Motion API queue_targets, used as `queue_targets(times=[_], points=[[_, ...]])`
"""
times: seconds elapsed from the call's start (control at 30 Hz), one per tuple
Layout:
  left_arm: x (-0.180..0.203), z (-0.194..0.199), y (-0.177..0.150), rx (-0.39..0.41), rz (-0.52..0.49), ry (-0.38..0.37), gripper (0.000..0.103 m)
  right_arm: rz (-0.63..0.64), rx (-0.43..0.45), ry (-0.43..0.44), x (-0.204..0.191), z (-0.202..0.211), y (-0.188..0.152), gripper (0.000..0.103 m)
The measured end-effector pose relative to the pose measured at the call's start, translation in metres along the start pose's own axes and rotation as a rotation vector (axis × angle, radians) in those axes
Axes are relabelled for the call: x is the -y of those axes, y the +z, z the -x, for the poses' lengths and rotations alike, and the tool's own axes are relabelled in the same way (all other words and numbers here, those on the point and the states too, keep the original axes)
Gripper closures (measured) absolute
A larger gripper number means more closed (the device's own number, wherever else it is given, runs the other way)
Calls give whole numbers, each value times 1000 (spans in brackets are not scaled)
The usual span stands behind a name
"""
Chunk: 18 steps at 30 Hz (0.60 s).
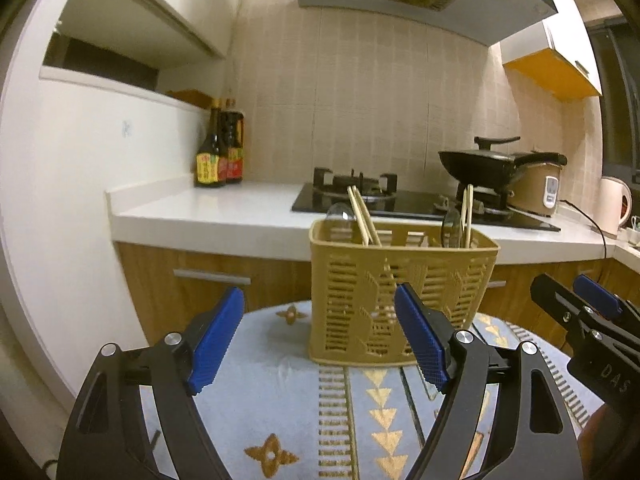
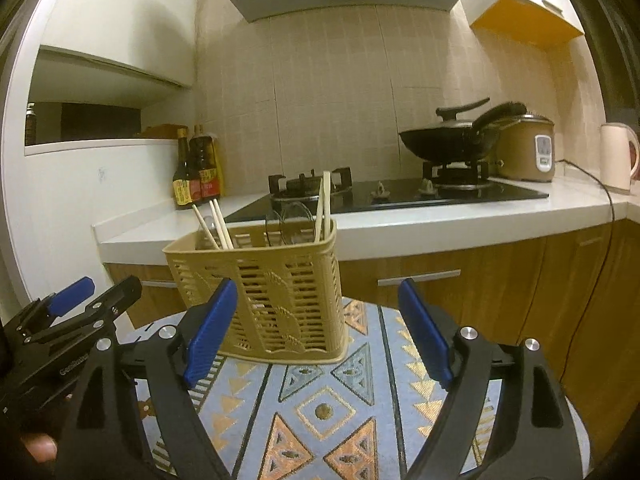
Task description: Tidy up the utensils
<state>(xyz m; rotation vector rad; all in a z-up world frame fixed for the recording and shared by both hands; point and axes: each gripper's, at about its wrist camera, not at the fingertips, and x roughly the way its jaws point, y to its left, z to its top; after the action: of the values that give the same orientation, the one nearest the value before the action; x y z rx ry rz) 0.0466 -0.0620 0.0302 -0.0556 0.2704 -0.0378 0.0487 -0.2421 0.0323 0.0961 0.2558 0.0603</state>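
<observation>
Left wrist view: left tool released, jaws spread wide, empty, hovering low over patterned tablecloth on desk. Tan slotted utensil basket upright on cloth, just ahead, nearer the right pad. Inside: wooden chopsticks leaning at left end, second pair at right end, clear spoons between. Right tool visible at right edge.

Right wrist view: right tool likewise released, grasping nothing; basket ahead, partly behind left pad. Behind, on kitchen counter: soy sauce bottles, wok on gas stove, rice cooker, kettle.
</observation>
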Motion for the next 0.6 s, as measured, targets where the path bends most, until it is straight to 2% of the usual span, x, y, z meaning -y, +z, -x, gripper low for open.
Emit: queue_targets(times=[0.4, 0.6], points=[[6, -6, -12, -41, -53, 24, 22, 27, -35, 20, -4, -4, -8, 23], [2, -9, -12, -54, -40, 21, 20, 26, -34, 6, -2, -4, -9, 20]])
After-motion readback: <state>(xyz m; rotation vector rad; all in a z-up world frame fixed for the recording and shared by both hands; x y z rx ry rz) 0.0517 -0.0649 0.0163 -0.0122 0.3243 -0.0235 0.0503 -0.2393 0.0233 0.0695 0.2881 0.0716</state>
